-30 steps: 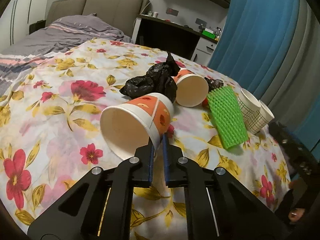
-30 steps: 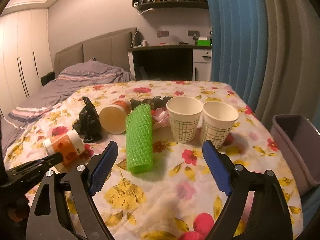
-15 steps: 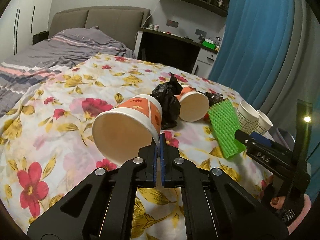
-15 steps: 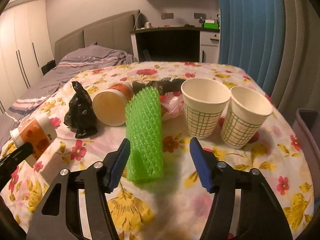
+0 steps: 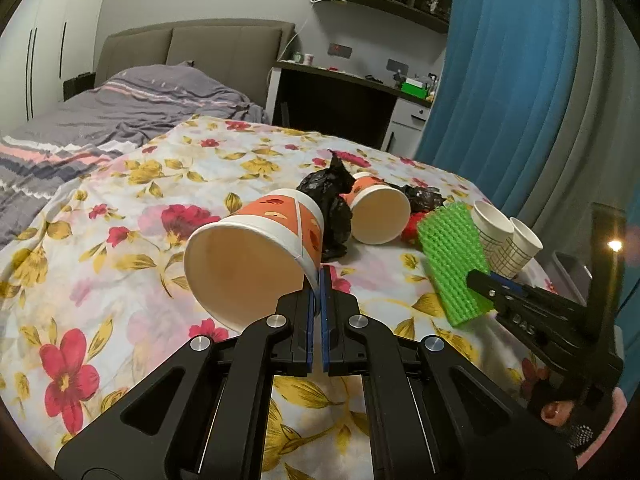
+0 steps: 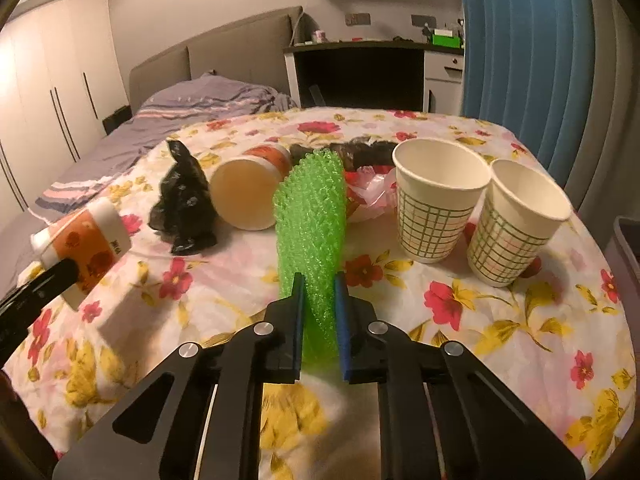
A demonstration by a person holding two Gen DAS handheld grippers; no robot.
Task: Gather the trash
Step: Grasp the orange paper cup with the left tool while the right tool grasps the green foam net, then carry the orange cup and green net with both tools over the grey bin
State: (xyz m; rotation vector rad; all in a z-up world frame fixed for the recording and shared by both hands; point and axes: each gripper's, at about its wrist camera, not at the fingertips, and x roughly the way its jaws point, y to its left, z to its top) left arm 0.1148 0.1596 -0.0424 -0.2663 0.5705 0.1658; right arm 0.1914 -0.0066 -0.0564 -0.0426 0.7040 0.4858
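On the flowered tablecloth [image 6: 500,320] lies a green foam net sleeve [image 6: 312,208]. My right gripper [image 6: 318,284] has its near end between the fingers. The jaws are closing and the blue pads squeeze the net narrow. The left wrist view shows the same net [image 5: 452,256] with the right gripper [image 5: 480,280] at its lower edge. My left gripper [image 5: 320,276] is shut on the rim of an orange flowered paper cup [image 5: 256,248], held on its side above the cloth. The right wrist view has that cup [image 6: 84,248] at far left.
A second orange cup [image 6: 248,192] lies on its side beside a black plastic bag [image 6: 184,208]. Two checked paper cups [image 6: 436,200] [image 6: 516,224] stand upright to the right. A red-and-white wrapper [image 6: 368,192] sits behind the net. A grey bin [image 6: 624,248] is past the table's right edge.
My right gripper has come forward and down over the green net, and its wide jaws have narrowed onto it. The left gripper has kept its hold on the orange cup.
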